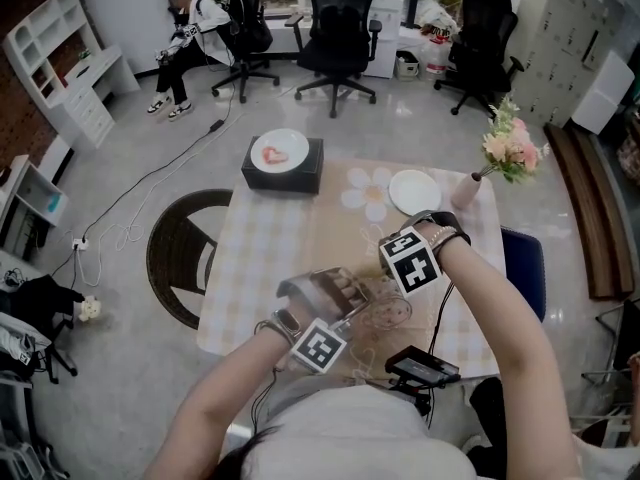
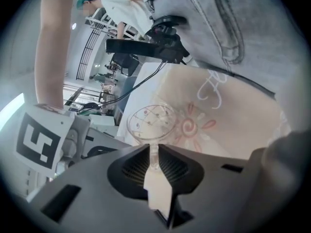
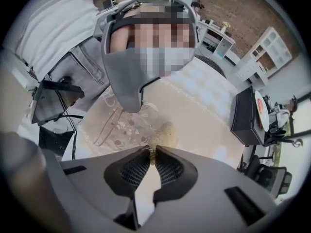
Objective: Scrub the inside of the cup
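A clear stemmed glass cup (image 2: pixel 151 123) with small coloured dots hangs over the patterned tablecloth. My left gripper (image 2: pixel 153 160) is shut on its thin stem. In the right gripper view the cup (image 3: pixel 124 125) lies tilted below the left gripper's grey body (image 3: pixel 124 81). My right gripper (image 3: pixel 153 154) points straight down, shut on the tip of a yellowish-brown scrubber (image 3: pixel 163 136). The scrubber sits at the cup's edge; whether it is inside the bowl I cannot tell. In the head view both grippers meet over the table's near side, around the cup (image 1: pixel 388 313).
A black box (image 1: pixel 300 173) carrying a white plate stands at the table's far left. A second white plate (image 1: pixel 413 190) and a vase of flowers (image 1: pixel 508 150) are at the far right. A black device (image 1: pixel 422 368) sits at the near edge; a chair (image 1: pixel 185 253) is left.
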Tool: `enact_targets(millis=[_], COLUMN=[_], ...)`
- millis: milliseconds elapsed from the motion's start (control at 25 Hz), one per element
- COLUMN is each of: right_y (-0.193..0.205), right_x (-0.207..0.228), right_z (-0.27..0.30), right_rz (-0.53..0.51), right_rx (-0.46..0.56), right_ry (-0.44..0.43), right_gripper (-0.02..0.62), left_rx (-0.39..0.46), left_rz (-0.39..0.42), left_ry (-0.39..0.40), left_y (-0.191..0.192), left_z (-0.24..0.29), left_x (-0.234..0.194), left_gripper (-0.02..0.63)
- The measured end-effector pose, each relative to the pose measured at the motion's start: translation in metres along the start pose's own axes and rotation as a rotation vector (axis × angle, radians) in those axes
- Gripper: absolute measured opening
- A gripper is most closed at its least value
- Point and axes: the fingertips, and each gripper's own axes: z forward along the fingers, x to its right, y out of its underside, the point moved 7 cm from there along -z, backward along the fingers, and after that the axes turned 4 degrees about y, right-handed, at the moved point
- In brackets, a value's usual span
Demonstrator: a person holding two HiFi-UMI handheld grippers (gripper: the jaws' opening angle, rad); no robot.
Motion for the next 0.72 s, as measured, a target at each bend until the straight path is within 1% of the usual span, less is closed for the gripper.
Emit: enact_targets(millis=[200, 360, 640, 720], right_y=[0.012, 0.027, 0.048, 0.05], right_x=[0.0, -0.003, -0.016, -0.018], right_z=[0.0, -0.001, 0.001, 0.002], right_rz=[0.094, 0.199, 0.397, 0.431], right_rx=[0.026, 0.062, 0.164, 0.195], right_ry=[-0.024, -0.03, -0.025, -0.015], right_gripper=[0.04, 0.04, 0.04, 0.04], left_rx=[-0.005, -0.007, -0.027, -0.033], left_rz=[-0.025, -0.06, -0.091, -0.1], left_ry=[0.01, 0.025, 0.037, 0.04], left_y=[0.004, 0.008, 0.018, 0.02], left_z=[0.001, 0.0, -0.002, -0.002], left_x=[0.002, 0.004, 0.01, 0.011], left_gripper=[0.057, 0.057, 0.057, 0.057])
